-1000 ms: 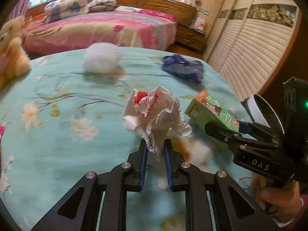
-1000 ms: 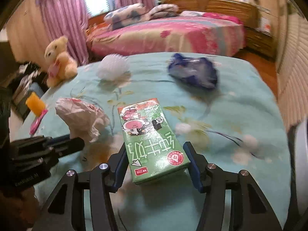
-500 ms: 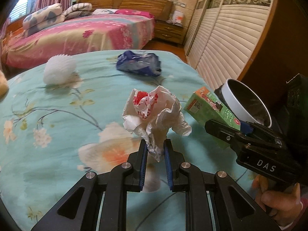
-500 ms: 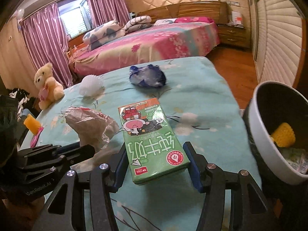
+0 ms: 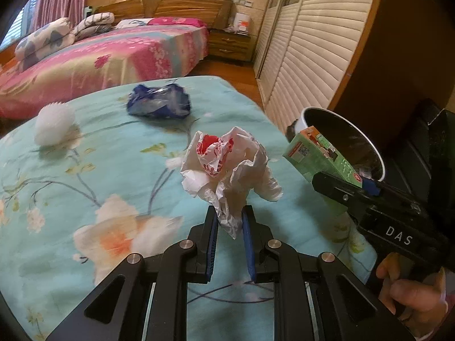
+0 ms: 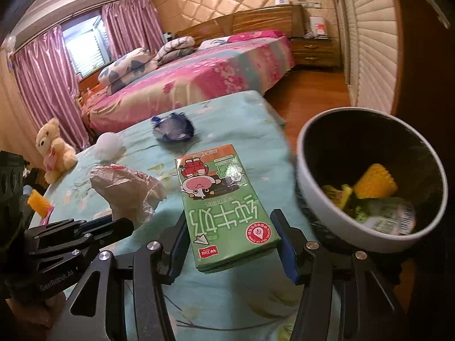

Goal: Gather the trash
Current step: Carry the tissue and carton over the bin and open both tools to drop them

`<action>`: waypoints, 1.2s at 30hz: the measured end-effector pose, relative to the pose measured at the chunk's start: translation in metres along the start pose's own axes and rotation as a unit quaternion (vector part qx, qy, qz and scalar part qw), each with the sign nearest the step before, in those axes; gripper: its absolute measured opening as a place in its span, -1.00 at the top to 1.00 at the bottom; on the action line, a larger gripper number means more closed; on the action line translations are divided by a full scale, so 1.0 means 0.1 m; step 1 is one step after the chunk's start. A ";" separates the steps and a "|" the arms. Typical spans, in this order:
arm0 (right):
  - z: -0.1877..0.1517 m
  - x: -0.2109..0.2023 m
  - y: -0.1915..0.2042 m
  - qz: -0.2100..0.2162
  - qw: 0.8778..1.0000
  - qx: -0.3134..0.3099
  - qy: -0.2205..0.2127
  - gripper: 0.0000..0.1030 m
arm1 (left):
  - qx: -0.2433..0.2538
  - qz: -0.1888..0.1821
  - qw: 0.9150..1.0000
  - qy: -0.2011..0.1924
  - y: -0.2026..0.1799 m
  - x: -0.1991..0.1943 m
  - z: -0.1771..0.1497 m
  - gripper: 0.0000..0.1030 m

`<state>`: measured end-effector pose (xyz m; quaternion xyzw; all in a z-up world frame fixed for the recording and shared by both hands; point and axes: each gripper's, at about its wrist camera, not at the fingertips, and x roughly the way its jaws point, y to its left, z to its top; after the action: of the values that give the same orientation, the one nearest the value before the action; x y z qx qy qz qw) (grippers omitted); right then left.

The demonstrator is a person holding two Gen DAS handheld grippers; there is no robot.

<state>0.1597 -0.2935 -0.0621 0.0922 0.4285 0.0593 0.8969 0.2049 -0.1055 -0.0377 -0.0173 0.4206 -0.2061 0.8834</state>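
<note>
Turquoise floral bedding (image 5: pixel 85 187) fills the foreground of both views, with a pink bed (image 6: pixel 204 68) and louvred wardrobe doors (image 5: pixel 307 56) behind it. Off the right edge of the cover stands a white-rimmed bin (image 6: pixel 318 199) with a dark inside; in it we see a yellow ridged piece (image 6: pixel 375 180), some green scraps and a printed wrapper (image 6: pixel 392 218).

Our left gripper (image 5: pixel 229 228) is pinched on the tail of a crumpled white and red wrapper (image 5: pixel 227 164), which stands up above the bedding. Our right gripper (image 6: pixel 231 238) clamps a green milk carton (image 6: pixel 221 199) by its long sides, holding it flat just beside the bin's rim, not over the opening.

On the cover farther back lie a blue crumpled bag (image 5: pixel 159 103) and a white fluffy ball (image 5: pixel 54 123), well apart from each other. A teddy bear (image 6: pixel 54 150) sits at the left edge.

Compared with half a second ago, both grippers have swung further right: the bin looms larger and nearer the carton, and the blue bag and white ball have slid leftward in the left view. Both grips are unchanged.
</note>
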 end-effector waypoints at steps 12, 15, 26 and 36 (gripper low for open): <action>0.02 -0.20 -0.27 -0.026 0.999 0.022 -0.021 -0.08 | 0.029 0.003 1.000 -0.004 -0.29 0.08 0.08 0.70; 0.04 -0.24 -0.31 -0.032 0.999 0.023 -0.025 -0.08 | 0.039 0.007 0.999 -0.006 -0.36 0.09 0.10 0.70; 0.08 -0.35 -0.49 -0.048 0.998 0.034 -0.036 -0.08 | 0.069 0.008 0.998 -0.012 -0.61 0.15 0.20 0.69; 0.10 -0.43 -0.75 -0.067 0.996 0.052 -0.039 0.02 | 0.088 0.001 0.996 -0.010 -0.82 0.27 0.27 0.69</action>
<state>0.1422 -0.3760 -0.0398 0.1122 0.4006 -0.0271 0.9090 0.2119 -0.1943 -0.0236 0.0591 0.3915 -0.2414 0.8860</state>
